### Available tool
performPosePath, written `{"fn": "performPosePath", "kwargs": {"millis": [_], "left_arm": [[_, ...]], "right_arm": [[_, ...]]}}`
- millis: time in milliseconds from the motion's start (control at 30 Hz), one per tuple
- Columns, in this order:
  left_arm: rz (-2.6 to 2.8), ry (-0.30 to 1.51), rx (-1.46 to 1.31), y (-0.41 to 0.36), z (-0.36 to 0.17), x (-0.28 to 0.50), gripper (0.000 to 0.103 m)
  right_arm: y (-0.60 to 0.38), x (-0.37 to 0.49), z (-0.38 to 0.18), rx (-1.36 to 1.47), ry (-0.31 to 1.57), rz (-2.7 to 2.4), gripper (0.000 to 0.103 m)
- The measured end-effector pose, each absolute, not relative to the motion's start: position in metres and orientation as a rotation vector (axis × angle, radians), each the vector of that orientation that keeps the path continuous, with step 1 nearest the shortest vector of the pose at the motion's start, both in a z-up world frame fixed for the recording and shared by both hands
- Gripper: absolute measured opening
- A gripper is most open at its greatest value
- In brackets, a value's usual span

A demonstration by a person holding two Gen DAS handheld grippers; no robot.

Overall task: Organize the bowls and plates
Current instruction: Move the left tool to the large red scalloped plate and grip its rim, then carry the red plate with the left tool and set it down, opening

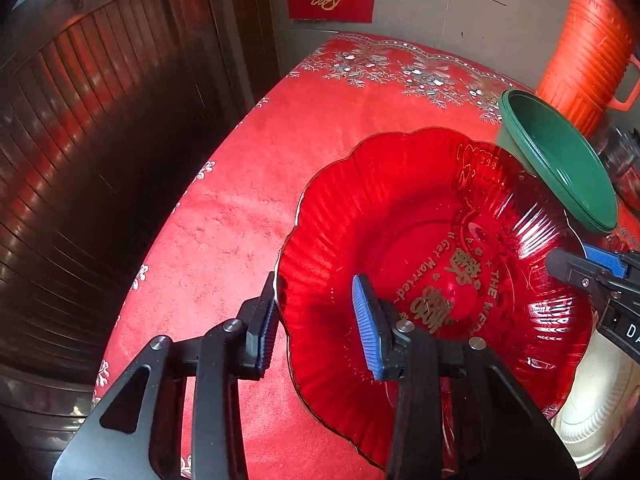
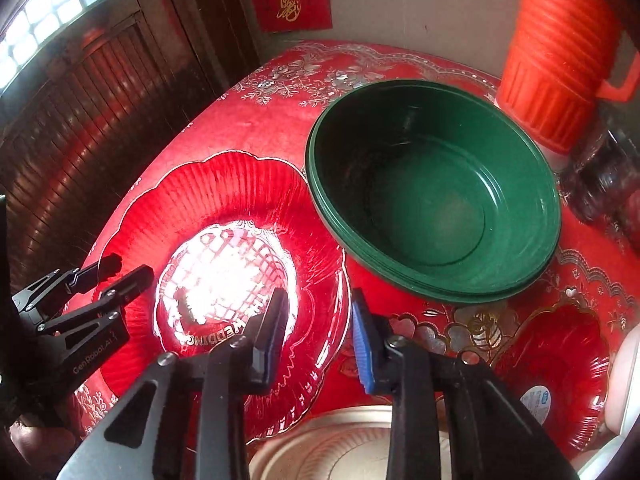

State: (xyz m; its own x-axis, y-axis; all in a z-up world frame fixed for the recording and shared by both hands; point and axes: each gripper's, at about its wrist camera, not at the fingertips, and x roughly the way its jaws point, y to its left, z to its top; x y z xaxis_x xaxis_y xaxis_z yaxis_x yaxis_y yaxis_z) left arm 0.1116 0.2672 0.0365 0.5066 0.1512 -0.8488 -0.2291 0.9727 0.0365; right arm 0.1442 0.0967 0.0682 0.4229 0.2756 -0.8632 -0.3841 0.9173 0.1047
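Observation:
A big red glass plate [image 1: 400,208] with a scalloped rim and gold lettering lies on the red tablecloth. My left gripper [image 1: 316,280] is shut on its left rim, one finger outside the edge and the blue pad inside. In the right wrist view the left gripper [image 2: 130,265] pinches that rim. My right gripper [image 2: 318,294] is shut on the opposite rim of the plate [image 2: 224,200]. In the left wrist view the right gripper [image 1: 572,254] clamps that edge. A stack of green bowls [image 2: 432,200] stands just behind, its rim [image 1: 560,160] overhanging the plate's far edge.
An orange ribbed jug [image 2: 556,52] and clear bottles [image 2: 600,176] stand at the back right by the wall. A smaller red plate [image 2: 560,376] lies to the right. A cream plate [image 2: 340,440] sits at the near edge. The table drops off on the left beside a dark wooden door [image 1: 80,160].

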Motion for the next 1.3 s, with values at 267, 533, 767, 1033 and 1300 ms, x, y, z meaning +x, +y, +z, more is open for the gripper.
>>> {"fn": "performPosePath", "kwargs": {"millis": [267, 533, 767, 1033, 1300], "left_arm": [[0.255, 1.011, -0.112, 0.280, 0.036, 0.105, 0.017], [0.248, 0.978, -0.135, 0.289, 0.056, 0.079, 0.016], [0.256, 0.944, -0.130, 0.303, 0.078, 0.037, 0.016], [0.275, 0.929, -0.139, 0.324, 0.088, -0.024, 0.016], [0.296, 0.944, -0.178, 0.342, 0.077, -0.065, 0.016]], "right_arm": [[0.099, 0.133, 0.073, -0.136, 1.000, 0.410, 0.030], [0.105, 0.112, 0.081, -0.131, 0.977, 0.435, 0.030], [0.116, 0.073, 0.092, -0.131, 0.955, 0.491, 0.030], [0.132, 0.019, 0.093, -0.141, 0.952, 0.565, 0.030], [0.150, -0.020, 0.089, -0.160, 0.956, 0.613, 0.030]]}}
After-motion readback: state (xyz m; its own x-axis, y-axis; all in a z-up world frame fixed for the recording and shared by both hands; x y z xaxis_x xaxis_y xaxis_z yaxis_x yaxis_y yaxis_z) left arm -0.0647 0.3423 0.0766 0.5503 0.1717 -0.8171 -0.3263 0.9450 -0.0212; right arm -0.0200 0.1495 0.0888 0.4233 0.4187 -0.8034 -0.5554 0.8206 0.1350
